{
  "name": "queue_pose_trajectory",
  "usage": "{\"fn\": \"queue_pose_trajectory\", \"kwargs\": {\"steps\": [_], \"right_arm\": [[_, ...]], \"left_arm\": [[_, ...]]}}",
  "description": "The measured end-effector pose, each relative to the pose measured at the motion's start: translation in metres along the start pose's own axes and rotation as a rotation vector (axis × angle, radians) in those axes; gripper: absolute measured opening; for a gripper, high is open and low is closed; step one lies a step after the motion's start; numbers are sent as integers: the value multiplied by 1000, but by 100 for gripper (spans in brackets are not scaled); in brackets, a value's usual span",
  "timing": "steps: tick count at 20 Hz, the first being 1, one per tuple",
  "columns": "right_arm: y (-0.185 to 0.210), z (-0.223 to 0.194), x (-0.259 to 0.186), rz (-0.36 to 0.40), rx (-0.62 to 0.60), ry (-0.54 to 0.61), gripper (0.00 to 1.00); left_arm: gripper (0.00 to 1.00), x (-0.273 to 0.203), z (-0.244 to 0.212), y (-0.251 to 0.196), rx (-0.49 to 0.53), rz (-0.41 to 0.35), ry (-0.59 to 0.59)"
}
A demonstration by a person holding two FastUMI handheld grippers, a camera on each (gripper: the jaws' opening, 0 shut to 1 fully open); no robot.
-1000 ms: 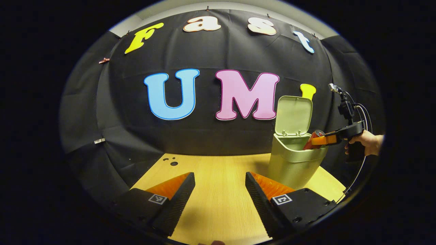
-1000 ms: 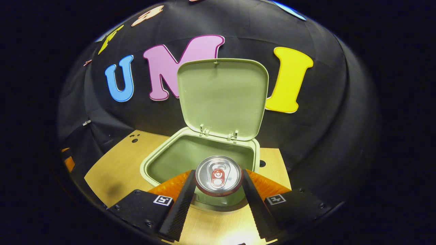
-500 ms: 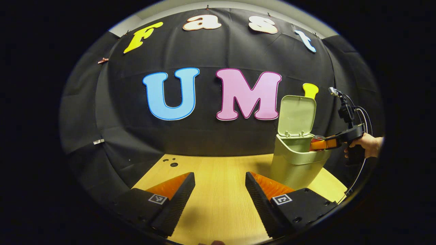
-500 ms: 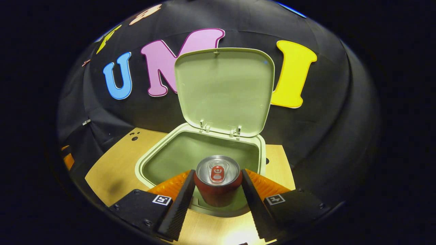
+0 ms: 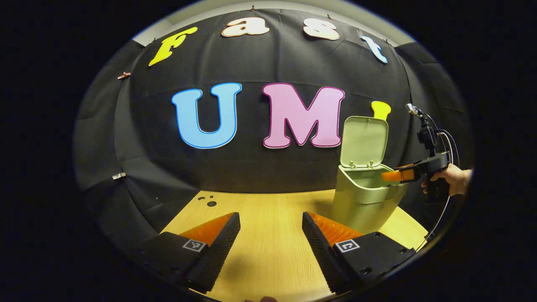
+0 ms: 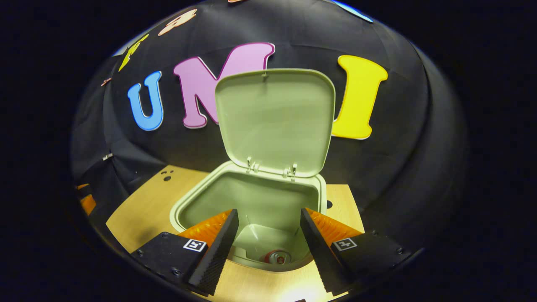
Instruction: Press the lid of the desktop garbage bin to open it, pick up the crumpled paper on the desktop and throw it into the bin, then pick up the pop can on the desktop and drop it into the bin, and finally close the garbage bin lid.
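The pale green bin [image 6: 197,200] stands on the wooden table with its lid [image 6: 275,119] tipped up and back. Down on the bin's floor lies the red pop can [image 6: 277,256], top towards the camera. My right gripper [image 6: 268,247] hangs open over the bin's front rim with nothing between its fingers. In the left gripper view the same bin [image 5: 361,205] is at the right with its lid [image 5: 364,141] raised, and the right gripper [image 5: 392,176], held by a hand [image 5: 455,178], reaches over its mouth. My left gripper [image 5: 270,243] is open above the table, left of the bin.
The wooden table [image 5: 268,214] runs from my left gripper to the black wall. Small dark holes [image 5: 207,200] mark its far left corner. A cable [image 5: 440,214] hangs from the right gripper beside the bin.
The right gripper has opened and let go of the pop can, which dropped from between its fingers to the bottom of the bin. The left gripper has barely moved.
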State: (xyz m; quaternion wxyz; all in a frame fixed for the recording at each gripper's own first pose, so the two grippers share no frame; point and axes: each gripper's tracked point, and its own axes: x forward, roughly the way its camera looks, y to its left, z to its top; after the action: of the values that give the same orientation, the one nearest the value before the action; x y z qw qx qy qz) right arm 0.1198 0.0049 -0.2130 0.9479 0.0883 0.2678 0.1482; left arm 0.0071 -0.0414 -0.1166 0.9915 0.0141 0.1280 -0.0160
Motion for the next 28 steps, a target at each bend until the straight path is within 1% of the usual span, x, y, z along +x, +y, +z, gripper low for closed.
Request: {"fn": "queue_pose_trajectory", "kwargs": {"steps": [3, 8, 10, 14, 18, 21, 23, 24, 26, 27, 28], "right_arm": [[3, 48, -8, 10, 19, -131, 94], [4, 143, -32, 7, -7, -424, 94], [6, 167, -33, 0, -19, -493, 94], [3, 199, -25, -19, -7, -557, 94], [-8, 219, -12, -48, 24, -598, 94], [-17, 223, 0, -56, 85, -611, 94], [-22, 221, 14, -54, 102, -608, 94], [-23, 221, 20, -53, 102, -609, 98], [-28, 219, 34, -57, 90, -606, 89], [-30, 216, 40, -58, 83, -597, 89], [-31, 211, 45, -51, 81, -583, 94]], "left_arm": [[96, -2, -2, 4, -9, 8, 4], [96, -4, -4, 6, -17, 14, 10], [96, -4, -5, 6, -20, 15, 10], [96, -7, -3, 7, -17, 27, 8], [96, -9, -4, 5, -7, 34, -2], [96, -5, 0, -4, -16, 16, -15], [96, 0, 7, -13, -13, 2, -34], [96, 4, 10, -17, -13, -4, -42], [96, 12, 13, -27, -22, -12, -39], [96, 18, 14, -32, -30, -9, -30], [96, 23, 14, -36, -37, -7, -19]]}}
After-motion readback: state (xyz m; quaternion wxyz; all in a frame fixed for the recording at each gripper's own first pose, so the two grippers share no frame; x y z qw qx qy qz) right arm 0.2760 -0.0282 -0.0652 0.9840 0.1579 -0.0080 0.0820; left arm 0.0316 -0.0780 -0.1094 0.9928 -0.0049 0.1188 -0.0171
